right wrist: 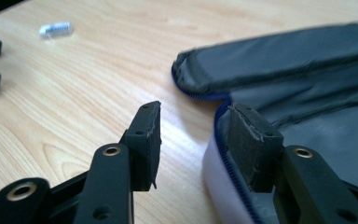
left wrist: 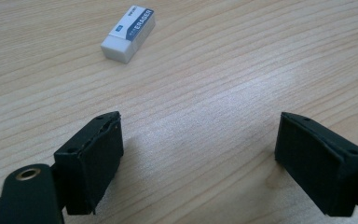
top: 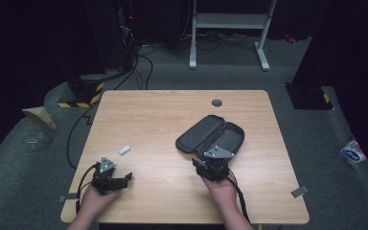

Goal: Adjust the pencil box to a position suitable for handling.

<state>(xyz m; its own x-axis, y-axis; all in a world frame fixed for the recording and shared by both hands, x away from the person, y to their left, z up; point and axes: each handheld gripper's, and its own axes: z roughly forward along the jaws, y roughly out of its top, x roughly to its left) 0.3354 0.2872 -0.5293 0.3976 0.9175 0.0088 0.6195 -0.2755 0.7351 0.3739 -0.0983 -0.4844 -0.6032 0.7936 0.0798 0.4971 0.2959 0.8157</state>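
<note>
A wooden table (top: 172, 120) seen from above holds one dark pencil case (top: 211, 135), lying unzipped and spread flat right of centre, and one small white eraser (top: 125, 150) left of centre. The room around the table is dark, and the things on the floor there are hard to make out. Two hands enter from the bottom edge, forearms cut off by the frame. The left gripper (top: 124, 179) rests near the front left, jaws spread wide over bare wood, with the eraser (left wrist: 128, 33) lying well ahead of them. The right gripper (top: 209, 168) sits at the case's near end, jaws part open on either side of the blue-zippered edge (right wrist: 219, 140); whether the pads touch it cannot be told, and the case runs off the right gripper view.
</note>
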